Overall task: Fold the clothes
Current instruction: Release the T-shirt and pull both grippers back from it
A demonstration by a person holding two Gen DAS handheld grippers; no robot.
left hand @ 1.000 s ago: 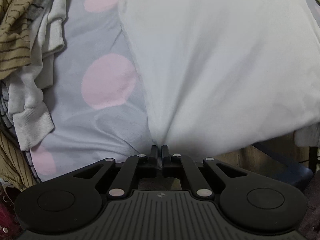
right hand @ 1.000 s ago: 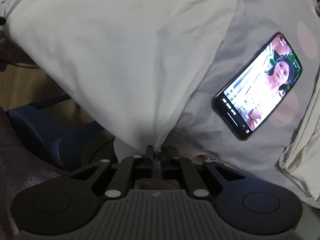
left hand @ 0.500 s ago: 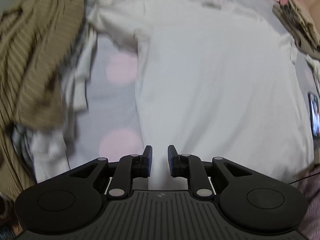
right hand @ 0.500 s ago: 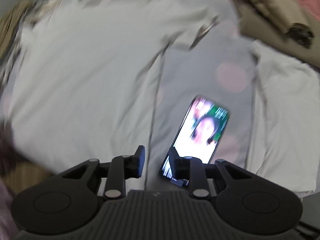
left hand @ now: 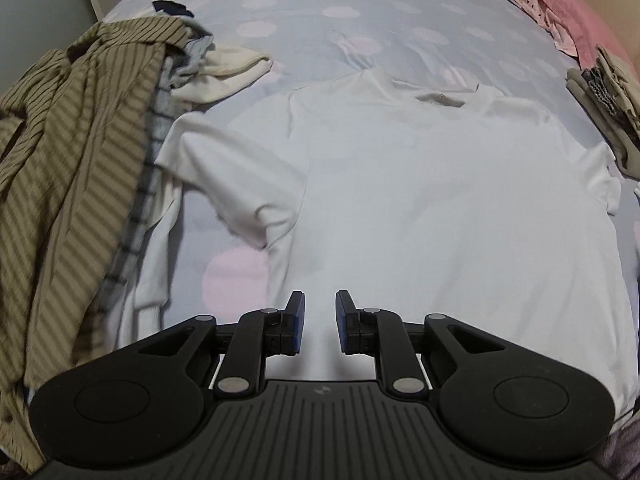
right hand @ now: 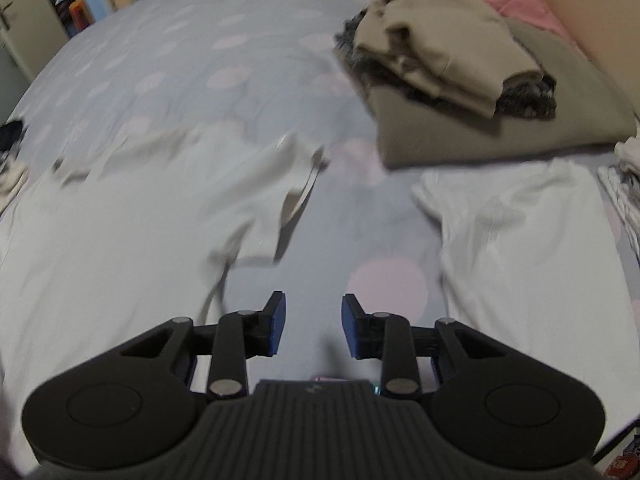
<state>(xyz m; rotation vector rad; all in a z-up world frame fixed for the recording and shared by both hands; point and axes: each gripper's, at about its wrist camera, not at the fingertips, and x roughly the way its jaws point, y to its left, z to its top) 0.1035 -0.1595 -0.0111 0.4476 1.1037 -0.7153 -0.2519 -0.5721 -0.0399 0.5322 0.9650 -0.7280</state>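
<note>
White T-shirt lies spread flat on the bed, ready for folding; left tongs and right tongs gape, holding nothing

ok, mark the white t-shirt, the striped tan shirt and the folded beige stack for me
white t-shirt (left hand: 440, 184), left wrist view, centre of the chest.
striped tan shirt (left hand: 72, 160), left wrist view, middle of the heap.
folded beige stack (right hand: 440, 40), right wrist view, top garment.

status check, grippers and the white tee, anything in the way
Left gripper open, empty. Right gripper open, empty. White t-shirt spread flat on bed, unfolded. Striped clothes pile beside its left sleeve.
</note>
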